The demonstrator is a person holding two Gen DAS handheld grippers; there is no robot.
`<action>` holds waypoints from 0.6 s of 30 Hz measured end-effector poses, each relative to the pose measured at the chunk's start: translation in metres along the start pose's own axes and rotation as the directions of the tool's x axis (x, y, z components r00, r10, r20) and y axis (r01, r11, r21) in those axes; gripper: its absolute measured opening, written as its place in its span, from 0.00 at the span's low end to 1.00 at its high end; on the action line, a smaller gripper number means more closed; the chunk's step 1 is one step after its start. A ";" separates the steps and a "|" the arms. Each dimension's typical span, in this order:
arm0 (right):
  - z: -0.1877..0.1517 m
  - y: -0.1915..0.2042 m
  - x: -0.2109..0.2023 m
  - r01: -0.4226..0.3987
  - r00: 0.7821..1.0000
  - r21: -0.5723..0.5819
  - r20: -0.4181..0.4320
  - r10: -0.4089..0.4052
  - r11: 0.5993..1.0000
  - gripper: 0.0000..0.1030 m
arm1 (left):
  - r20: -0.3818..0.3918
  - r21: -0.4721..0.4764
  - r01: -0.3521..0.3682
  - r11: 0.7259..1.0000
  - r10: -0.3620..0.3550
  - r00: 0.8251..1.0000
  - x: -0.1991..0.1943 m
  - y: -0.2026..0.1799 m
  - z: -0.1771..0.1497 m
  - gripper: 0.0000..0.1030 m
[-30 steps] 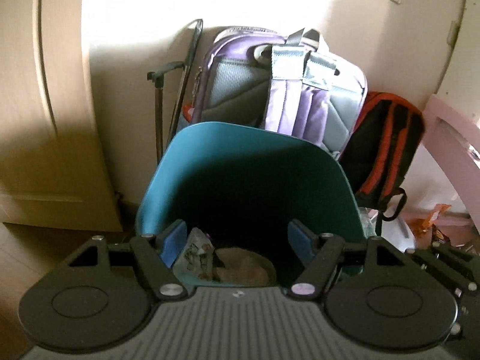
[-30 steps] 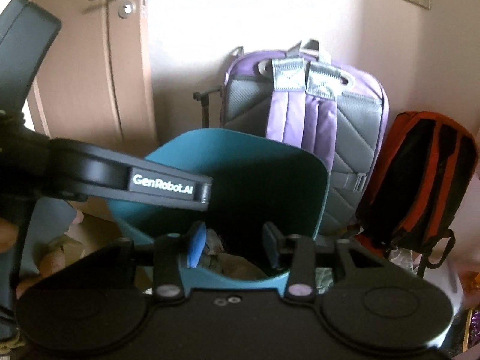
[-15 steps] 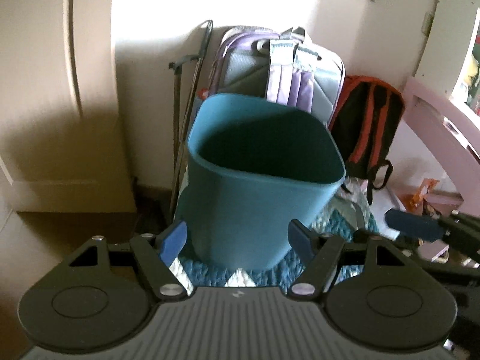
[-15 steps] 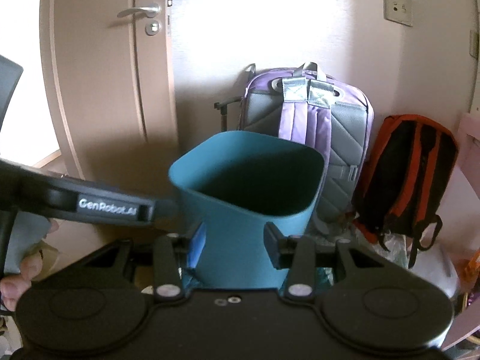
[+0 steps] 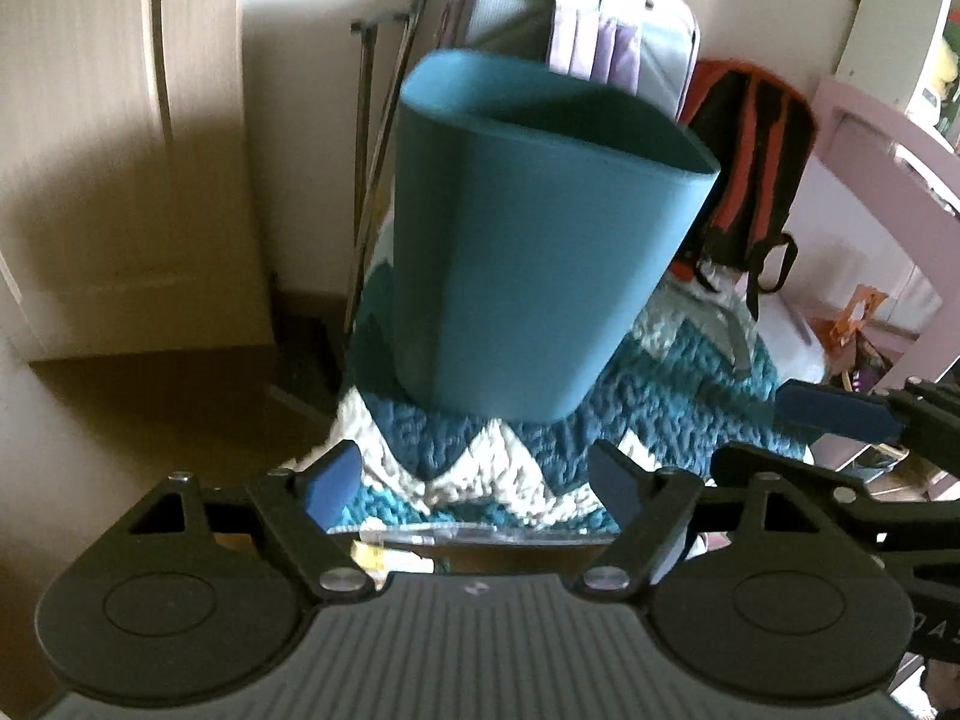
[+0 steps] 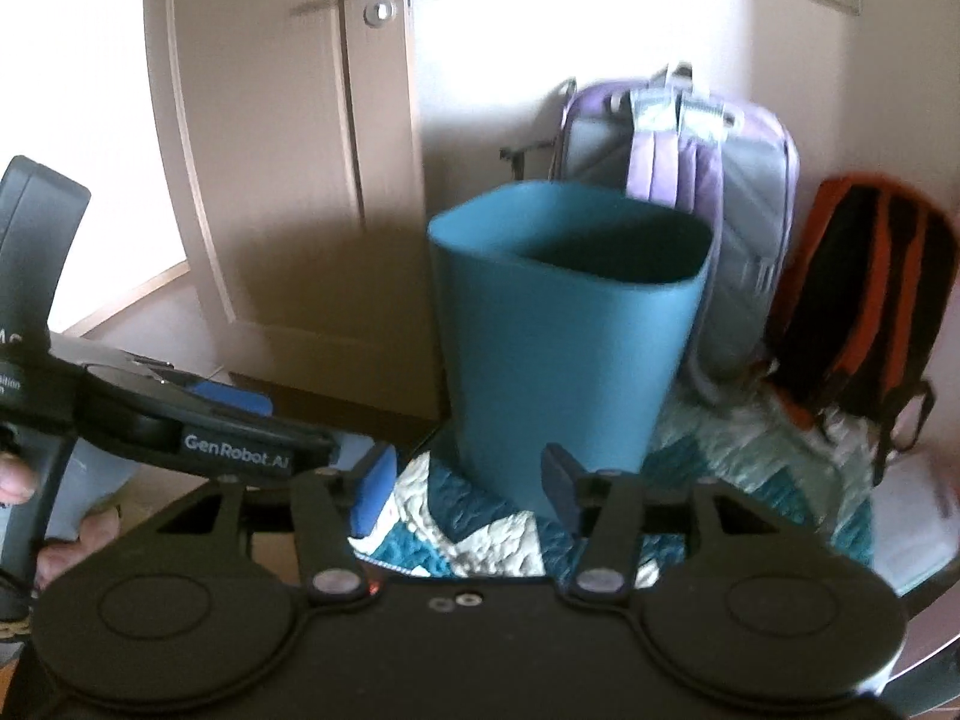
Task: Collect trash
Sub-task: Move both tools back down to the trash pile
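- Teal bin (image 5: pixel 540 252): centre of both frames, upright on a blue-and-white knitted blanket (image 5: pixel 480 468), backpacks behind.
- Left hand-held gripper (image 5: pixel 474 483): jaws opening, nothing between them.
- Right hand-held gripper (image 6: pixel 462 492): jaws opening, empty; bin base lies just beyond the pads.
- Handling, judged: thin stiff plastic, light, smooth-walled, likely slippery; soft footing may let it tip. Best hold: the top rim.
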State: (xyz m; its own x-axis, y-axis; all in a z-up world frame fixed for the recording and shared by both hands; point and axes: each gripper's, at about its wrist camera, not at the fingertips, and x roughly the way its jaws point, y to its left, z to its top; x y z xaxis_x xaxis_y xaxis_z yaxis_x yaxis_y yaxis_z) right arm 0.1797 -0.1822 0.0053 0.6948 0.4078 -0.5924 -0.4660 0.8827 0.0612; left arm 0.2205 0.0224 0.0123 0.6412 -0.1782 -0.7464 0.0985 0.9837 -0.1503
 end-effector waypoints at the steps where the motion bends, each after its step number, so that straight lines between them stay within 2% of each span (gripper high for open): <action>1: -0.007 -0.002 0.005 -0.012 1.000 0.003 -0.005 0.012 1.000 0.53 | -0.006 -0.004 0.003 1.000 -0.003 1.000 0.006 0.002 -0.004 0.82; 5: -0.036 -0.012 0.029 -0.105 0.994 0.042 -0.005 0.105 0.994 0.55 | -0.028 -0.025 0.008 1.000 -0.009 1.000 0.036 0.016 -0.019 0.83; 7: -0.051 -0.018 0.044 -0.161 0.987 0.081 -0.001 0.162 0.984 0.55 | -0.028 -0.048 0.010 0.999 -0.012 1.000 0.053 0.027 -0.027 0.86; 9: -0.063 -0.022 0.063 -0.191 0.981 0.114 -0.023 0.195 0.975 0.56 | -0.031 -0.067 0.005 0.998 -0.007 1.000 0.068 0.037 -0.034 0.94; 13: -0.091 -0.021 0.096 -0.131 0.991 0.087 -0.012 0.132 0.988 0.56 | -0.074 -0.089 -0.026 0.996 0.019 0.997 0.108 0.059 -0.043 0.95; 16: -0.110 -0.026 0.122 -0.160 0.987 0.094 0.007 0.160 0.983 0.57 | -0.117 -0.050 -0.042 0.998 0.036 0.992 0.136 0.074 -0.050 0.95; 18: -0.121 -0.030 0.145 -0.183 0.981 0.121 -0.042 0.189 0.976 0.57 | -0.145 -0.006 -0.058 0.998 0.057 0.988 0.155 0.085 -0.056 0.95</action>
State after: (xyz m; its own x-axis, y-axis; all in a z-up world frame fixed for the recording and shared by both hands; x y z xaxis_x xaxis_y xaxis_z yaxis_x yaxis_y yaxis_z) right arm 0.2276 -0.1777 -0.1799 0.5703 0.5575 -0.6034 -0.5153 0.8148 0.2658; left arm 0.2863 0.0775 -0.1526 0.5284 -0.1234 -0.8400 0.0567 0.9923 -0.1101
